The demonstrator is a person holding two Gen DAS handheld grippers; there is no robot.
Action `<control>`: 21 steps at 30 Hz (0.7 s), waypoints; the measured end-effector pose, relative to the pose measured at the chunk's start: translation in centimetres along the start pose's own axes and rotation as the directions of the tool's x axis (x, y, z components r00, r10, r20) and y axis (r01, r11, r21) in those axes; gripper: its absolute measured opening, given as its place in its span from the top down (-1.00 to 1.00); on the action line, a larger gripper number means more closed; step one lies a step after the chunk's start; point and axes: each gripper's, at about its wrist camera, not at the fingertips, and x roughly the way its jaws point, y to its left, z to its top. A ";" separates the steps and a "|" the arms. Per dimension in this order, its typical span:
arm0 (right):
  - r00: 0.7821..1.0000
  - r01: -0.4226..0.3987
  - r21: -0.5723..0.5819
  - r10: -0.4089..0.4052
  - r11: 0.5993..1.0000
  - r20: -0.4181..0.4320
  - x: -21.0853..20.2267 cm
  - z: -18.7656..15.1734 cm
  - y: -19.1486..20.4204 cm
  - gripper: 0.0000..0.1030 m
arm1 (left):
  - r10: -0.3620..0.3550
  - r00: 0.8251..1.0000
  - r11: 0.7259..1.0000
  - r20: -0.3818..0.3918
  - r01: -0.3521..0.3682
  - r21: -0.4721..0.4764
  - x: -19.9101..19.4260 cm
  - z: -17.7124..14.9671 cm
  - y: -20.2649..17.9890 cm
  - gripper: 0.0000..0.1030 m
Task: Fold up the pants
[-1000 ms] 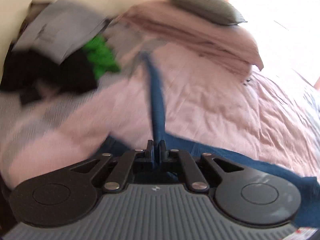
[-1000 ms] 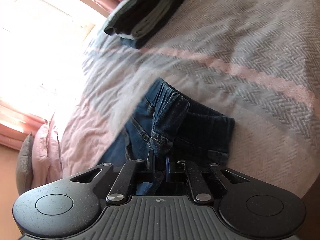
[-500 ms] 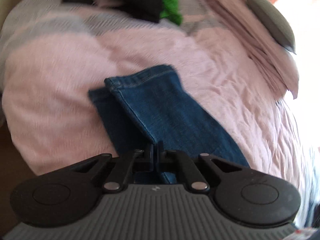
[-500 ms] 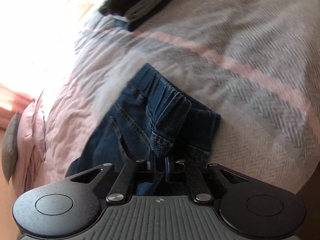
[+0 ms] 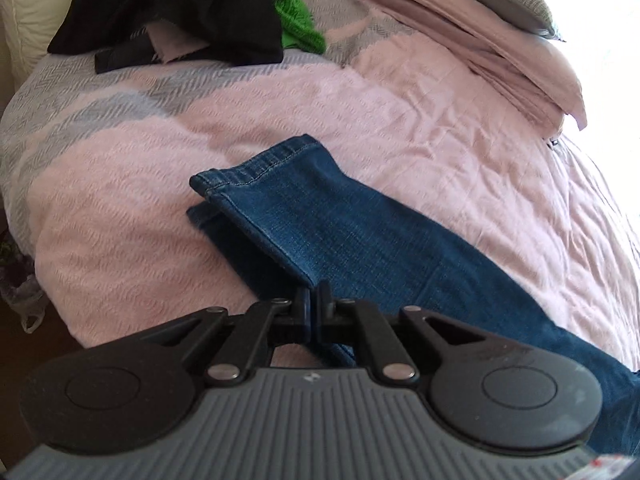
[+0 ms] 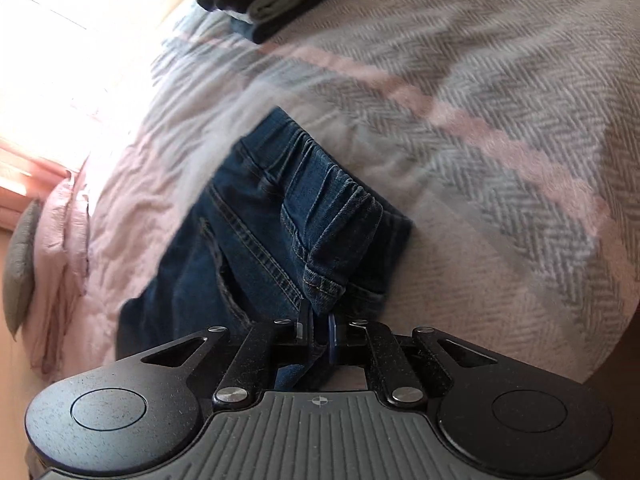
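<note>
Here, both my claws angle steeply down at the jeans (image 5: 360,232) lying flat on the bed (image 5: 440,128): the left claw (image 5: 313,292) is clamped on a leg's edge, the right claw (image 6: 318,314) on the bunched waistband.

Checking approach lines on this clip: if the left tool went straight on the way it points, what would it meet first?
Most likely the jeans it is shut on: the folded leg lies directly ahead of the left tool, flat on the pink bedspread. Depth is hard to judge.
</note>
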 end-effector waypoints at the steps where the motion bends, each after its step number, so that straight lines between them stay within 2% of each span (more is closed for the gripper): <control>1: 1.000 0.009 0.009 -0.009 1.000 -0.003 0.3 -0.1 -0.2 0.95 | 0.008 1.000 1.000 -0.005 -0.008 0.006 0.2 -0.1 -0.1 0.94; 6: 1.000 0.030 0.035 -0.030 0.999 -0.008 0.9 -0.3 -0.8 0.90 | 0.061 0.998 0.996 -0.019 -0.060 0.068 0.6 -0.4 -1.0 0.89; 8: 0.999 0.032 0.091 -0.030 0.995 -0.020 0.7 0.0 -1.3 0.46 | 0.102 0.994 0.988 -0.026 -0.098 0.119 0.5 -0.4 -1.8 0.79; 10: 0.999 0.012 0.137 -0.018 0.990 0.040 -0.5 0.1 -1.9 0.36 | 0.122 0.992 0.984 -0.037 -0.116 0.134 0.0 -0.3 -2.1 0.73; 12: 0.993 -0.049 0.197 0.027 0.979 0.117 -1.7 0.2 -2.8 0.36 | 0.142 0.989 0.982 -0.047 -0.135 0.135 -0.6 -0.4 -2.2 0.73; 15: 0.989 -0.062 0.225 0.028 0.972 0.148 -1.5 0.9 -3.4 0.36 | 0.157 0.987 0.976 -0.045 -0.148 0.157 -1.8 -0.8 -2.8 0.73; 16: 0.990 -0.072 0.218 0.043 0.973 0.135 -1.1 1.1 -3.5 0.50 | 0.157 0.987 0.974 -0.042 -0.148 0.169 -2.2 -0.9 -3.2 0.73; 17: 0.991 -0.076 0.199 0.053 0.977 0.119 -0.6 1.2 -3.4 0.74 | 0.151 0.988 0.974 -0.039 -0.141 0.179 -2.6 -1.1 -3.7 0.73; 19: 0.995 0.000 0.134 -0.014 0.991 0.104 -0.1 1.1 -2.9 0.75 | 0.125 0.991 0.972 -0.035 -0.116 0.204 -3.3 -1.5 -5.2 0.73; 21: 0.994 0.076 0.119 -0.085 0.990 0.072 0.3 0.9 -2.8 0.70 | 0.089 0.995 0.965 -0.034 -0.078 0.252 -3.6 -1.8 -7.5 0.74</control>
